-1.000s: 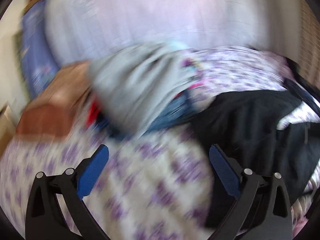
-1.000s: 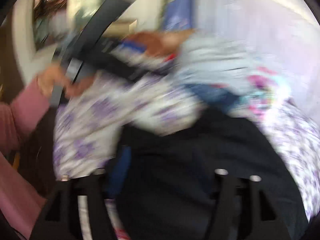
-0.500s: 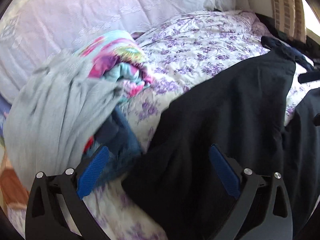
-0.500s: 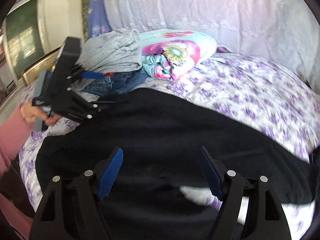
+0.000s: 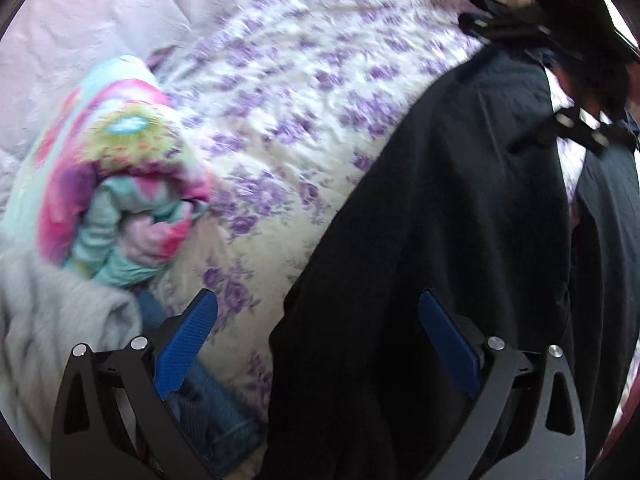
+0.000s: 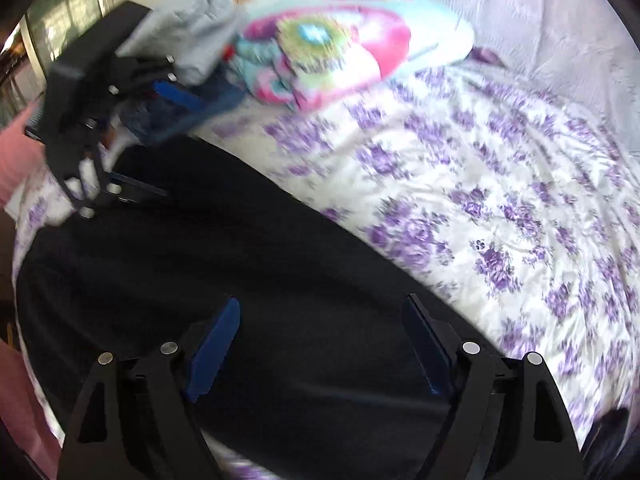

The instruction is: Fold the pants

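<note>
Black pants [image 5: 440,208] lie spread across a bed with a purple-flowered cover [image 5: 304,92]. In the left wrist view my left gripper [image 5: 316,320] is open and empty, just above one end of the pants. In the right wrist view the pants [image 6: 224,264] fill the lower left, and my right gripper [image 6: 320,328] is open and empty just above them. The left gripper [image 6: 132,136] also shows there at the far left, over the pants' end. The right gripper [image 5: 532,80] shows at the far end of the pants in the left wrist view.
A colourful rolled blanket [image 5: 120,184], a grey garment [image 5: 52,320] and folded jeans [image 5: 216,400] are piled at the left of the bed. A pale lilac headboard cover [image 6: 500,12] runs behind. The person's pink sleeve [image 6: 16,156] is at the left edge.
Both grippers have swung and moved in closer over the black pants. Both stay open. The pile of clothes has slid to the left of the left wrist view.
</note>
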The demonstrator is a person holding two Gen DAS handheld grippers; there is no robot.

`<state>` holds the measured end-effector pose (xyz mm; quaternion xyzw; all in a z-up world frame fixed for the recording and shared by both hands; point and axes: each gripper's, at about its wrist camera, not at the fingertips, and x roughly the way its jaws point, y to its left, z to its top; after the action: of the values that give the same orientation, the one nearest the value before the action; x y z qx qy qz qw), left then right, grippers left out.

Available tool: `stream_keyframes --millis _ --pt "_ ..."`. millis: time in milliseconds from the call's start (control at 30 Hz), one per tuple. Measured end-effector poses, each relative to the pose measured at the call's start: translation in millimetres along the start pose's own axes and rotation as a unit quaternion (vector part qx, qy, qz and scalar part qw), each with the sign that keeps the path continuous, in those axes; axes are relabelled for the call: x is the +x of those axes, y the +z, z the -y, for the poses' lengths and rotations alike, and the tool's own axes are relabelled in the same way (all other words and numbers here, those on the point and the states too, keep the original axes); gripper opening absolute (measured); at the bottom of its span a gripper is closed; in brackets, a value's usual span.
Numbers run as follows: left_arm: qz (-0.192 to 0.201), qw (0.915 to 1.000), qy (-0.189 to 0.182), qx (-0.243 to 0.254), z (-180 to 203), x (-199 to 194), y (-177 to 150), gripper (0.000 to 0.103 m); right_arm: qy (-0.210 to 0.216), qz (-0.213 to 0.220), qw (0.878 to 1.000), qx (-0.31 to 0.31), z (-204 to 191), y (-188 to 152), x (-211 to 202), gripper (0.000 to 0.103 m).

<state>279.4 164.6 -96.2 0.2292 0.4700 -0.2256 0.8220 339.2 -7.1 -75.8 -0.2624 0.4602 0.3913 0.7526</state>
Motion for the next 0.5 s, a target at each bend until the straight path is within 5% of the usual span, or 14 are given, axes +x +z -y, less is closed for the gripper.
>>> stream_keyframes --millis 300,367,467,500 --pt "-0.028 0.9976 0.018 0.06 5 22 0 0.098 0.024 -0.096 0.994 -0.043 51 9 70 0.084" --pt "-0.033 0.9971 0.002 0.068 7 22 -2 0.09 0.027 -0.098 0.993 -0.061 48 8 74 0.084" --pt "-0.047 0.9958 -0.035 0.07 5 23 0 0.065 0.035 -0.1 0.992 -0.074 46 9 72 0.055" --pt "-0.049 0.995 -0.044 0.075 5 21 0 0.056 0.038 -0.102 0.991 -0.075 46 9 69 0.035"
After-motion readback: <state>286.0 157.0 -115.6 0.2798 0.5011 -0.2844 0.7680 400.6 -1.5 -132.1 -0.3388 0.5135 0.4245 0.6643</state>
